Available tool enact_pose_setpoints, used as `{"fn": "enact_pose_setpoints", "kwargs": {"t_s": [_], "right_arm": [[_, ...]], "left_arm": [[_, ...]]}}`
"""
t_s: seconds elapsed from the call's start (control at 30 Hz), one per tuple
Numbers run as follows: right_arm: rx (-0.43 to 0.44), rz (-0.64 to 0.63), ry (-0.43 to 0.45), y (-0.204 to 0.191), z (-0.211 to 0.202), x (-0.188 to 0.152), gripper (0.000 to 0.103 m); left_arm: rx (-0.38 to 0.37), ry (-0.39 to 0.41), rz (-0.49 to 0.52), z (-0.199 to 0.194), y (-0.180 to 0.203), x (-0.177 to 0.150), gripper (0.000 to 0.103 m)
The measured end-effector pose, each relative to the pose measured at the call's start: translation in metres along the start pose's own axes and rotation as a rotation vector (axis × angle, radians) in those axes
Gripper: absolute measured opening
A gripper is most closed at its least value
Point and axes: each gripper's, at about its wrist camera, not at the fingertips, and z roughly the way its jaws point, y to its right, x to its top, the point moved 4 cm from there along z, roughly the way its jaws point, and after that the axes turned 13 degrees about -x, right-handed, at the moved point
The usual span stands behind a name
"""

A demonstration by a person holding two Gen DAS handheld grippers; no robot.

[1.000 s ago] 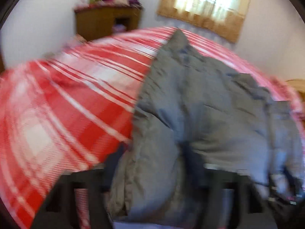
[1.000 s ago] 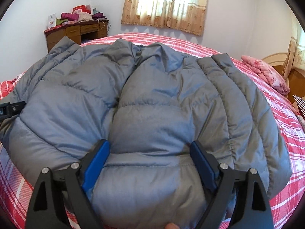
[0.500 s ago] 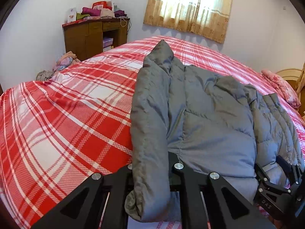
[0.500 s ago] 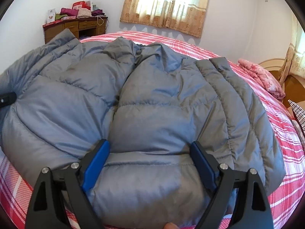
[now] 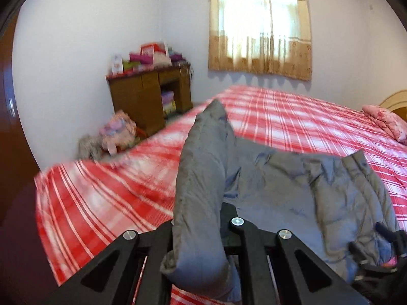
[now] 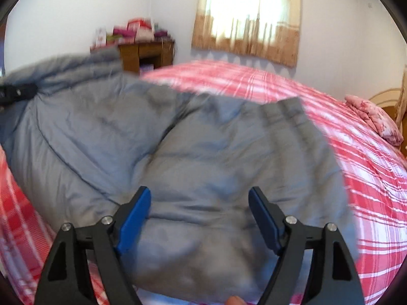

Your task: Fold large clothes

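Observation:
A grey puffer jacket point(image 5: 279, 183) lies on a bed with a red and white plaid cover point(image 5: 106, 198). My left gripper point(image 5: 201, 228) is shut on the jacket's left edge, and the pinched fabric stands up in a ridge between its jaws. The jacket point(image 6: 193, 157) fills the right wrist view. My right gripper point(image 6: 201, 208) has its blue-padded jaws wide apart around a thick bunch of the jacket's near hem; whether they press it I cannot tell. The right gripper also shows at the lower right of the left wrist view point(image 5: 381, 251), and the left gripper at the left edge of the right wrist view point(image 6: 15, 92).
A wooden desk point(image 5: 150, 96) with piled items stands against the far wall beside a curtained window point(image 5: 259, 25). A heap of clothes point(image 5: 114, 134) lies on the floor by the desk. A pink folded cloth point(image 5: 386, 122) lies at the bed's far right.
Both grippers have lifted and pulled back with the jacket; its far part has come up off the bed and bunched nearer. Both views now look higher into the room.

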Motion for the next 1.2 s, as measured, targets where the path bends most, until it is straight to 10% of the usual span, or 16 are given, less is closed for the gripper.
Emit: {"fn": "enact_pose_setpoints", "kwargs": {"t_s": [0.47,0.7,0.93,1.03,1.1,1.2], "right_arm": [[-0.295,0.367,-0.122,0.21,0.06,-0.024,0.082],[-0.303,0.435,-0.213,0.243,0.085,-0.046,0.082],[-0.262,0.472,-0.244,0.251,0.091,-0.055,0.085],[-0.25,0.484,-0.241,0.254,0.091,-0.057,0.085],[-0.248,0.481,-0.243,0.254,0.09,-0.057,0.084],[-0.249,0.473,-0.251,0.258,0.088,-0.054,0.084]], "left_arm": [[-0.139,0.135,0.503,-0.003,0.225,0.021,0.007],[-0.216,0.028,0.819,0.047,0.339,-0.061,0.007],[-0.216,0.038,0.963,0.04,0.371,-0.089,0.017],[-0.25,0.067,0.921,0.013,0.368,-0.068,0.033],[-0.293,0.125,0.893,-0.014,0.364,-0.051,0.08],[-0.32,0.251,0.844,-0.055,0.347,-0.023,0.098]]}}
